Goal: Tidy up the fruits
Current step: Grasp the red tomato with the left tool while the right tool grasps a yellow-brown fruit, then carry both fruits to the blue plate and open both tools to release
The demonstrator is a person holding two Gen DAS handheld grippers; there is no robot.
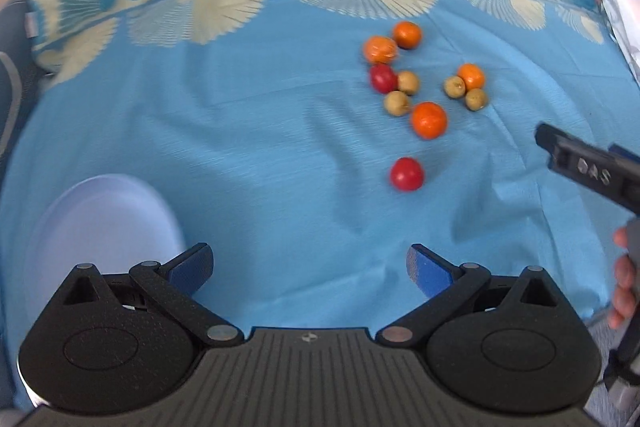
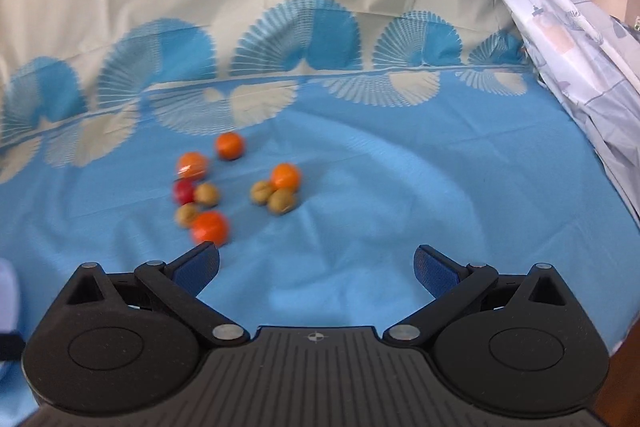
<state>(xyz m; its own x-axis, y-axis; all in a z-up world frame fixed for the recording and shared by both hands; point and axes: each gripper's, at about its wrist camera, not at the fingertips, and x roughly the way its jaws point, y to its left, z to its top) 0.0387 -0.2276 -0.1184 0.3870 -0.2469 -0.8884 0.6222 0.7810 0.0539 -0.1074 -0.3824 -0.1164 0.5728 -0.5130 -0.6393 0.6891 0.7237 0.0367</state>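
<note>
My left gripper [image 1: 310, 267] has its jaws spread wide with nothing between them, only blue cloth showing in the gap. Just beyond my left finger sits a pale lilac plate [image 1: 80, 227], bare, resting on the blue tablecloth [image 1: 240, 127]. My right gripper [image 2: 316, 269] is likewise spread wide and holds nothing; its left fingertip [image 2: 204, 259] sits just short of the nearest orange.

Ahead of my left jaws and a little to the right lies a lone red cherry tomato [image 1: 407, 173], apart from the others. Farther out is the main scatter of fruits: a small orange [image 1: 429, 120] nearest, touching or just beside a tan longan [image 1: 396, 103]; behind that a second longan [image 1: 408, 82] beside another red tomato [image 1: 383, 77]; then an orange in clear wrap [image 1: 380, 49] and a plain orange [image 1: 407, 35] at the far end. To the right of that group sits a tight trio: two longans [image 1: 455, 86] [image 1: 475, 99] against one orange [image 1: 471, 76].

From the left camera, the right gripper's dark body enters at the right edge, with the fingers of a hand [image 1: 624, 279] curled on its handle. Beyond the fruit the cloth turns cream with blue fan patterns [image 2: 296, 39], and a pale printed sheet [image 2: 560, 39] hangs at the far right.
</note>
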